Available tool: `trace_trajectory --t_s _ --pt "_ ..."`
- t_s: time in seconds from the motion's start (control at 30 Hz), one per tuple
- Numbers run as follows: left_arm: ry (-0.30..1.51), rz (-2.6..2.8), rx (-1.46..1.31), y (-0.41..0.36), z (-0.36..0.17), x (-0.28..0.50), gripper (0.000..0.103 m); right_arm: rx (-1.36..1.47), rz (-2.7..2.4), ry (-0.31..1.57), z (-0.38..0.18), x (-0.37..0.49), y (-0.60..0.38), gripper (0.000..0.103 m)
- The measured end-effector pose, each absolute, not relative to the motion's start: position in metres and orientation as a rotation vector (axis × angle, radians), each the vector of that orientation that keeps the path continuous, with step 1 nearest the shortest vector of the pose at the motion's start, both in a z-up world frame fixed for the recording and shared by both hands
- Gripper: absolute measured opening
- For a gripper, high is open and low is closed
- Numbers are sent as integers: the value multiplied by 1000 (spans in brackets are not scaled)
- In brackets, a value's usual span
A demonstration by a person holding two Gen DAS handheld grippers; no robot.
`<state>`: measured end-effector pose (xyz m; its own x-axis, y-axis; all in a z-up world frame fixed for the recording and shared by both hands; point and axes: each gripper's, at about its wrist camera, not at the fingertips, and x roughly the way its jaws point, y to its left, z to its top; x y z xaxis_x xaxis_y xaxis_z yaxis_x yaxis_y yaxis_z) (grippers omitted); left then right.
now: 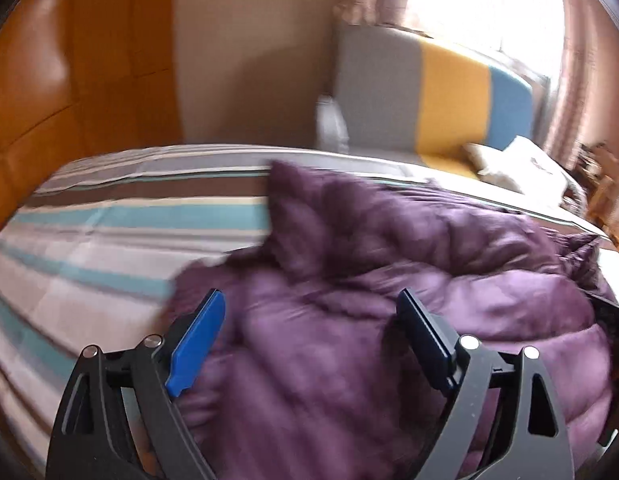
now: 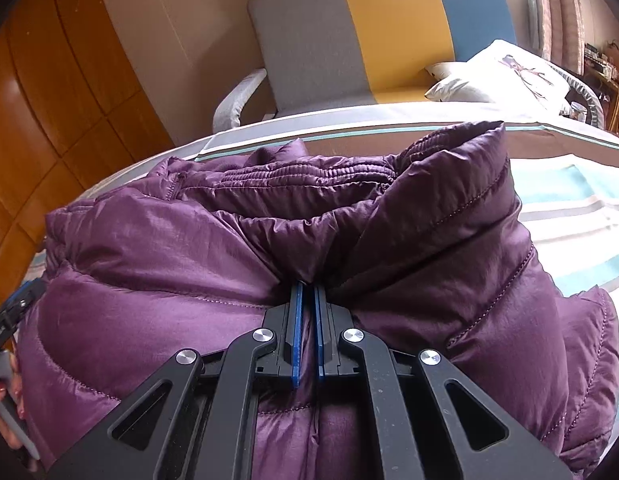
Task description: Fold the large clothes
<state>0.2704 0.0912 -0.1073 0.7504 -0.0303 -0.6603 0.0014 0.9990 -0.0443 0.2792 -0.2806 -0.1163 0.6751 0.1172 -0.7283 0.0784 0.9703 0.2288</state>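
Your right gripper [image 2: 308, 292] is clamped on a pinch of the purple puffer jacket [image 2: 269, 236], fabric bunching just beyond its closed pads. Your left gripper [image 1: 313, 300] stands wide open above the jacket's near-left part, gripping nothing. The jacket lies heaped on the striped bed [image 1: 109, 216]. Expect it light, soft, springy and slick; take seams or the ribbed collar [image 2: 309, 172], not smooth panels.
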Motion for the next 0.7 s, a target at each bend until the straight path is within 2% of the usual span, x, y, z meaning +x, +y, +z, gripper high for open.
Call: trace_trajectory --t_s 0.07,0.17,0.33,0.47,0.7 --pt "747 49 -58 109 -113 268 89 228 0 827 -114 276 -278 4" --pt "826 52 -145 138 -131 272 97 203 -41 802 -105 262 -274 4" --pt "855 -11 -257 154 -140 267 97 182 -66 751 -89 223 -277 5" --pt "853 -58 -358 162 -149 260 100 273 -91 753 -81 192 -304 5" --pt "861 -109 -299 141 -150 256 99 296 -98 756 -79 168 -315 5"
